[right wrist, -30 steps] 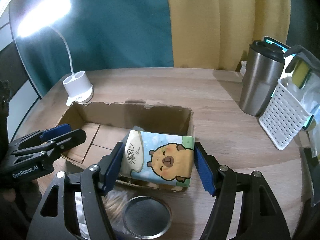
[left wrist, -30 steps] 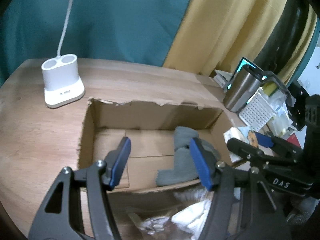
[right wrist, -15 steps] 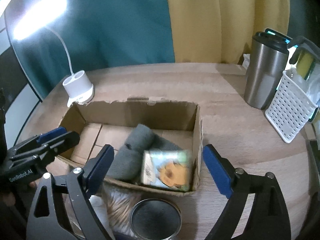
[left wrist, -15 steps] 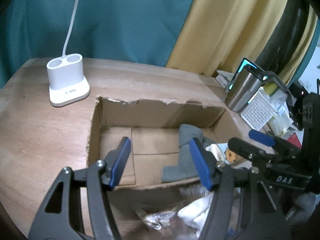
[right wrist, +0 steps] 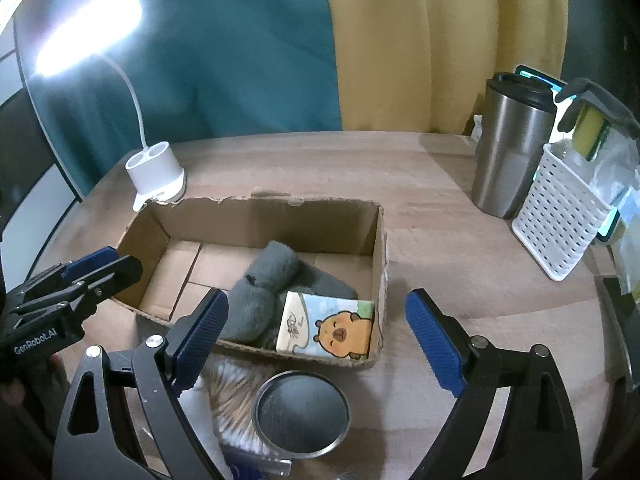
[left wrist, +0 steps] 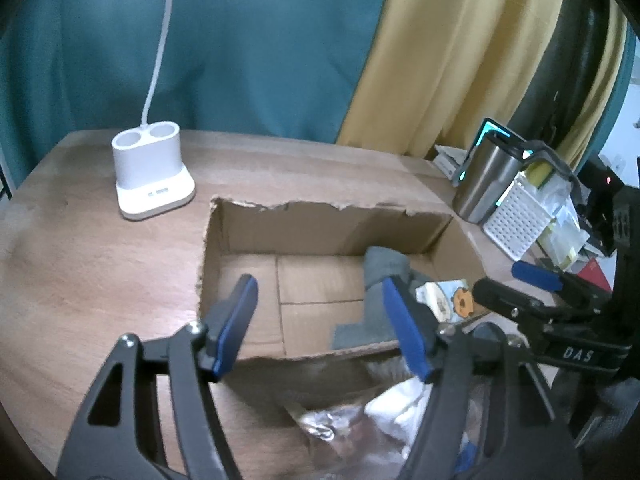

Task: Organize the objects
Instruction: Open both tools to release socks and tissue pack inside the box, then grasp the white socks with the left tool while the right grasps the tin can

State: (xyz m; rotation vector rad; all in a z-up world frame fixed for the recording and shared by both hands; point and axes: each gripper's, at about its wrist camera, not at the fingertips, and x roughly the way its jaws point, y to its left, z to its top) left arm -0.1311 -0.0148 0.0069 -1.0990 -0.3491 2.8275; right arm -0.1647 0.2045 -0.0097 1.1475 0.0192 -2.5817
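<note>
Right wrist view, left to right: left gripper [right wrist: 86, 268] at the left edge, nothing between its jaws, spread (the gap shows plainly in the left wrist view); white lamp base [right wrist: 157, 178] in the upper left, on the table [right wrist: 440, 264]; cardboard box [right wrist: 264, 216] in the centre, open at the top; grey sock bundle [right wrist: 264, 292] lying inside it, toward its right half; tissue pack [right wrist: 330, 330] with a bear print lying in the box's lower right corner, touching the socks and the right wall; right gripper [right wrist: 316, 332] at the bottom centre, jaws spread wide and holding nothing, hovering over that corner; round metal tin [right wrist: 302, 414] just below the box, outside it; steel tumbler [right wrist: 508, 148] and white perforated basket [right wrist: 560, 216] at the right, well apart from the box.

Judgement: tissue pack is placed; step in hand is the release and clearing away. Left half of the box floor is bare. Next move likely calls for fetching a loose item from below the box, perhaps the tin; jaws must straddle it from above before closing.
</note>
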